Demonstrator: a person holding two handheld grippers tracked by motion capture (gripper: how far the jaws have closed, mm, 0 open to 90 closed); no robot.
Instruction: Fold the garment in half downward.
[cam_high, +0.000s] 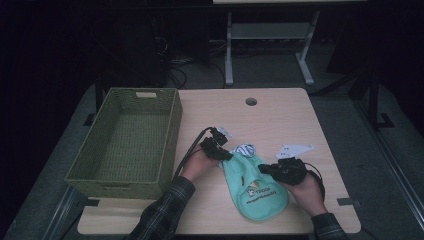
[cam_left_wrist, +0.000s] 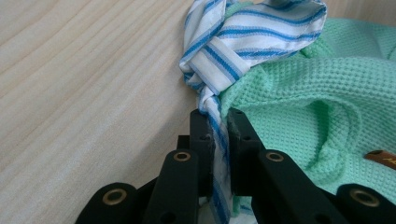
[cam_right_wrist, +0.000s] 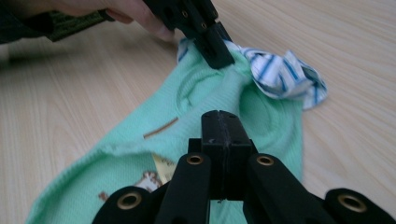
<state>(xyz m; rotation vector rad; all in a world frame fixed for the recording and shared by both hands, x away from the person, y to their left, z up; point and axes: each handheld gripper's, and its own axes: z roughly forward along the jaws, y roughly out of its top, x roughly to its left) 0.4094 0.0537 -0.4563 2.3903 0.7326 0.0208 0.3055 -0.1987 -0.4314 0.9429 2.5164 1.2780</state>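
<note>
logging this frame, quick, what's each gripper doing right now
left gripper: shut on the striped cloth at the edge of the green garment.
right gripper: jaws together, above the green garment; nothing visible between them.

Both forearms come in from the near edge in plaid sleeves. The left hand (cam_high: 196, 165) angles its left gripper (cam_left_wrist: 217, 135) far and rightward, jaws pinched nearly together on striped fabric. The right hand (cam_high: 306, 191) points its right gripper (cam_right_wrist: 225, 135) leftward, jaws pressed fully together.
</note>
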